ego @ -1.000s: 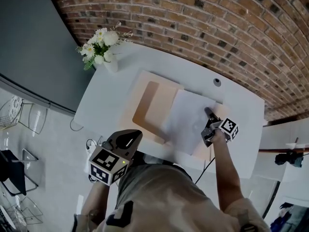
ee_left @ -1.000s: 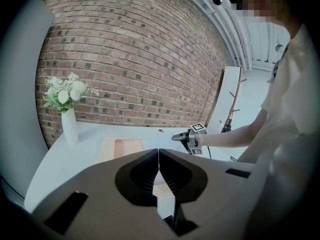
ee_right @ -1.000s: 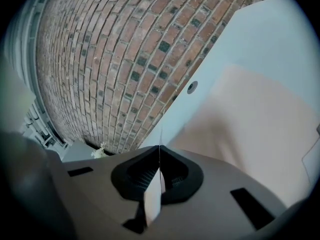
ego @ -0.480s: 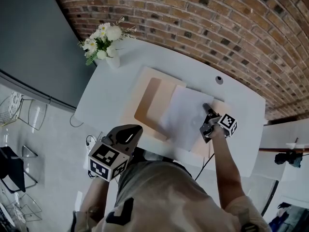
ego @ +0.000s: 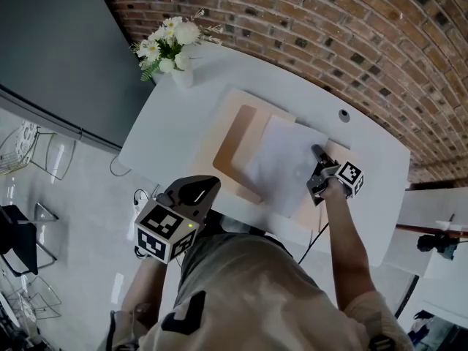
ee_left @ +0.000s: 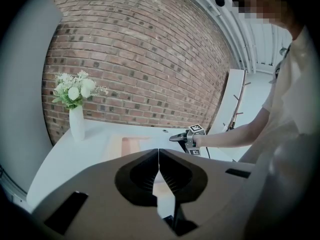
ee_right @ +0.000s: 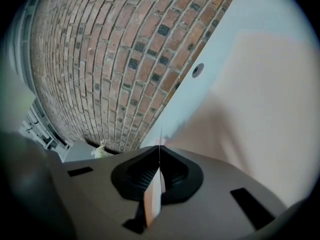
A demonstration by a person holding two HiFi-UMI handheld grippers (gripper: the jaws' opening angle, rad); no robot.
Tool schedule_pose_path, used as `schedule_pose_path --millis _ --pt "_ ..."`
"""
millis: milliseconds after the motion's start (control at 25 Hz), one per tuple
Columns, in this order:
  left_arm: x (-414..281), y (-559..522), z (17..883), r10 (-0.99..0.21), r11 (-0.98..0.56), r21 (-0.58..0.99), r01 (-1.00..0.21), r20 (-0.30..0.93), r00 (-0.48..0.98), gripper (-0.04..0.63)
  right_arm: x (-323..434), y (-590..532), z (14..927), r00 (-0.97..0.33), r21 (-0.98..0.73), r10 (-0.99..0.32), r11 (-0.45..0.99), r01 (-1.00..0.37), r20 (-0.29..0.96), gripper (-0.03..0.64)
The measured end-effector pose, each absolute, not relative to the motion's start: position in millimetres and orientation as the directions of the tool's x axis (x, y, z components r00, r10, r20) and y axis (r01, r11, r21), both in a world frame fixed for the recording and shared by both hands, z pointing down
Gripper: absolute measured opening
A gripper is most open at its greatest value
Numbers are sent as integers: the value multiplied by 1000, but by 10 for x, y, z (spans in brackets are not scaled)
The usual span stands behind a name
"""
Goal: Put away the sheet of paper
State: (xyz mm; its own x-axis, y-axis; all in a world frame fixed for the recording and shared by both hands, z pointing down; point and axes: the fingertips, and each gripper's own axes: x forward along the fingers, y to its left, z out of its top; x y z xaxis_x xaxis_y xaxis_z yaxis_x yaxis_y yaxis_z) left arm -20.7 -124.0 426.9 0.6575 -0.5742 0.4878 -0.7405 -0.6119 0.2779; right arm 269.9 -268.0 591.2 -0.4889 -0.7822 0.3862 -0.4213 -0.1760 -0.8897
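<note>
**Surface.** A white surface (ego: 164, 126) stands against a brick wall (ego: 329, 20). A white vase of pale flowers (ego: 175, 42) stands upright at its far left corner. A small round fitting (ego: 344, 114) is set into the top near the far edge, towards the right.

**Folder.** A beige folder (ego: 245, 108) lies flat across the middle of the surface and reaches almost to the near edge. A darker tan panel (ego: 235, 148) shows on its left part.

**Sheet of paper.** The sheet of paper (ego: 281, 163) is white and lies on the folder's right part. Its left margin overlaps the tan panel. Its right margin is at the right hand-held gripper.

**Right hand-held gripper.** The right hand-held gripper (ego: 316, 152) is low over the right side of the folder and points towards the far edge. Its own view shows the jaws pressed together on a thin pale sheet edge, which runs down between them. By its position this edge is taken to be the sheet of paper. The folder below is of a similar tone, so the reading is not certain.

**Left hand-held gripper.** The left hand-held gripper (ee_left: 159, 156) is held off the near edge of the surface, on the left and well apart from the folder. Its jaws meet at the tips, with nothing between them.
</note>
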Motion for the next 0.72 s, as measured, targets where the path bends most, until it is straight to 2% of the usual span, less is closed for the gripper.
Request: schedule_pose_path --millis 720 --pt "-542 -1266 4346 -566 -598 301 -743 498 657 17 2359 -2800 6027 -482 -898 -789 -190 -398 381 23"
